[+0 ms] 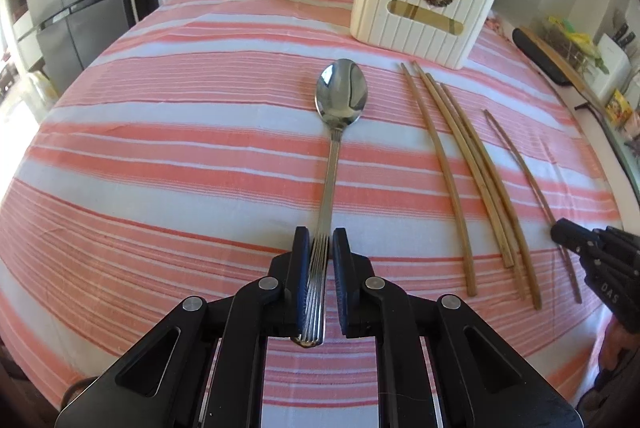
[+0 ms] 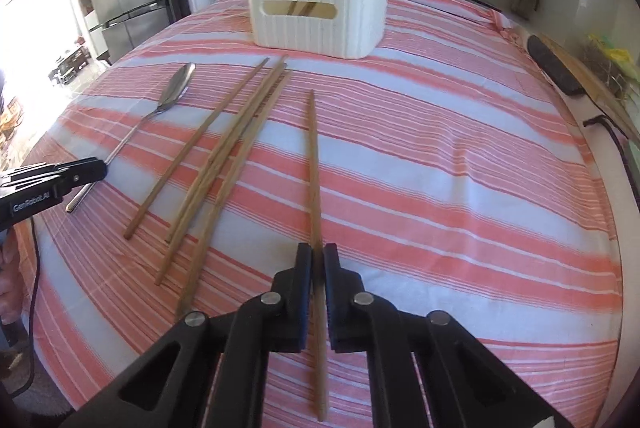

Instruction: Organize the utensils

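While each claw hides its catch's end, left (image 1: 320, 232) grips spoon (image 1: 341, 94), right (image 2: 318, 248) chopstick (image 2: 313, 156).

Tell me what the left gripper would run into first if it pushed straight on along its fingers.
Likely the striped tablecloth: the left gripper, shut on the spoon, points steeply down at it. The white utensil holder stands farther off, slightly right.

Both angled downward, the left hand-held gripper (image 1: 321, 242) and right hand-held gripper (image 2: 318, 256) have their jaws nearly closed.
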Action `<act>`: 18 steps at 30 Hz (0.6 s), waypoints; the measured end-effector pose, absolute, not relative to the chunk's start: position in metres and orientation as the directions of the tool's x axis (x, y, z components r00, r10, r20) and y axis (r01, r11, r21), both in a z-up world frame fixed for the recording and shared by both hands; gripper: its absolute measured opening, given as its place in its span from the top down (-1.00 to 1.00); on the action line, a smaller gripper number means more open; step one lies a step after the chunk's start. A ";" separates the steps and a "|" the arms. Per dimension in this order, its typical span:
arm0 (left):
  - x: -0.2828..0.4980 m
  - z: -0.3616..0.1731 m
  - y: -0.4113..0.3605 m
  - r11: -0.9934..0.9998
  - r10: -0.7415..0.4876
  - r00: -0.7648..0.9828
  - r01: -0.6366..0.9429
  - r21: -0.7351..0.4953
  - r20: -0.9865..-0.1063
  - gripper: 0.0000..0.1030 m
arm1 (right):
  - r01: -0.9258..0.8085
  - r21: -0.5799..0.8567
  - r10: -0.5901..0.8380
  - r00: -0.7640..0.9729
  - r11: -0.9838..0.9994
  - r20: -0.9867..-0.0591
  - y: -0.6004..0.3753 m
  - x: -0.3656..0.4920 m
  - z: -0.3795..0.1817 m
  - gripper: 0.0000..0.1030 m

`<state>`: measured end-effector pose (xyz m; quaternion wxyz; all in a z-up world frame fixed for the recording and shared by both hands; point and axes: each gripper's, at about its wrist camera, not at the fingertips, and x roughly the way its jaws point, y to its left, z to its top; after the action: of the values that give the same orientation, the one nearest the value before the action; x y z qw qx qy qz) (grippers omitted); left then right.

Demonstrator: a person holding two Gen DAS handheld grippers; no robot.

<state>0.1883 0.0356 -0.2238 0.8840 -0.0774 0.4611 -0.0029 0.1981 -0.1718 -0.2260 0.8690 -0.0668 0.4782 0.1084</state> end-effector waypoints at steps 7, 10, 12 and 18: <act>0.186 -0.220 0.035 0.989 -0.096 0.589 -0.033 -0.143 -0.802 -0.49 | -0.182 -0.090 0.025 0.547 0.979 -0.837 -0.201 0.179 -0.222 0.80; 0.194 -0.224 0.031 0.992 -0.083 0.583 -0.026 -0.121 -0.808 -0.51 | -0.188 -0.041 0.071 0.550 0.981 -0.832 -0.207 0.180 -0.222 -0.03; 0.199 -0.226 0.028 0.995 -0.058 0.588 -0.027 -0.091 -0.806 -0.55 | -0.200 -0.027 0.090 0.554 0.980 -0.828 -0.208 0.183 -0.223 -0.06; 0.204 -0.232 0.019 1.000 0.000 0.591 -0.007 -0.005 -0.807 -0.69 | -0.219 -0.023 0.110 0.573 0.975 -0.812 -0.207 0.188 -0.231 -0.09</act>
<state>0.2043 0.0188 -0.2322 0.8919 -0.0036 0.4521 0.0020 0.1883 -0.2068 -0.2311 0.8847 -0.0606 0.4527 0.0930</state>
